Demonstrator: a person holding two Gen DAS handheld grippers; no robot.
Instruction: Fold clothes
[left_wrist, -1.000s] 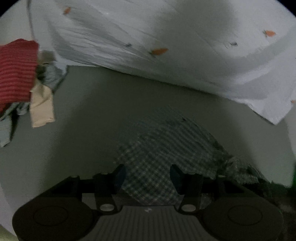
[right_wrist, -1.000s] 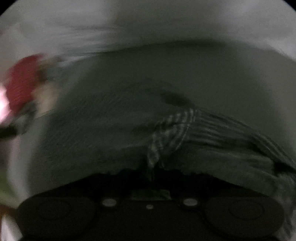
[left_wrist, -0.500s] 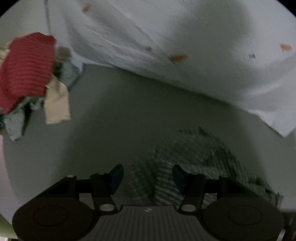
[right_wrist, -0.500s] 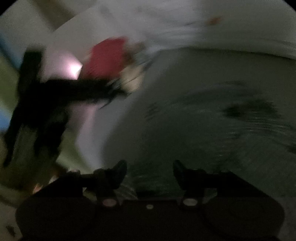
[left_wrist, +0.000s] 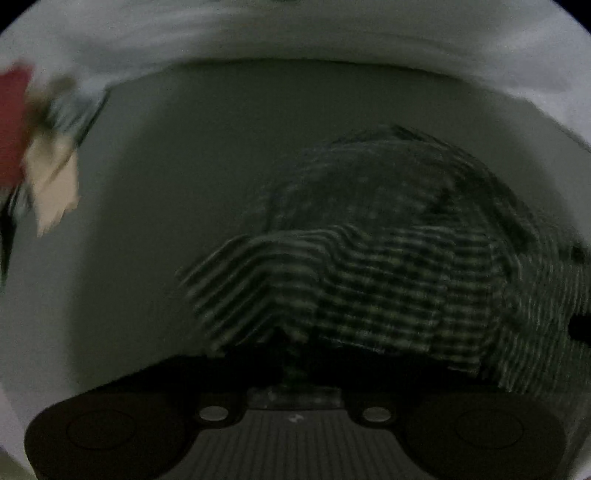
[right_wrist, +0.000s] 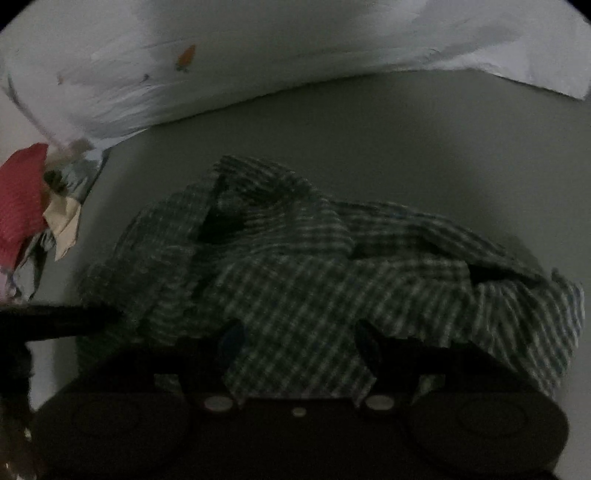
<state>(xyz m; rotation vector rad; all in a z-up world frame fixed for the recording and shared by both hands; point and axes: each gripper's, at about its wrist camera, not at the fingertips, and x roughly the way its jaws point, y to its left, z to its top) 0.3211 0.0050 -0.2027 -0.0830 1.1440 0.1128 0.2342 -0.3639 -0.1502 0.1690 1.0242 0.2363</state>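
Note:
A dark green checked shirt (right_wrist: 314, 266) lies crumpled on the grey surface (right_wrist: 424, 140). In the left wrist view the same shirt (left_wrist: 388, 280) is lifted into a fold just ahead of my left gripper (left_wrist: 293, 354), whose jaws are shut on its near edge. My right gripper (right_wrist: 295, 339) is open, its two fingers spread just above the shirt's near part. The left gripper's dark body (right_wrist: 59, 317) shows at the left edge of the right wrist view.
A pile of other clothes, with a red knit (right_wrist: 22, 206) and a cream piece (right_wrist: 66, 221), lies at the left. A white sheet with small orange prints (right_wrist: 258, 55) borders the far side of the surface.
My left gripper has closed on the checked shirt's edge and raised it. My right gripper, shut on the shirt a second ago, has let go and now hovers open over it.

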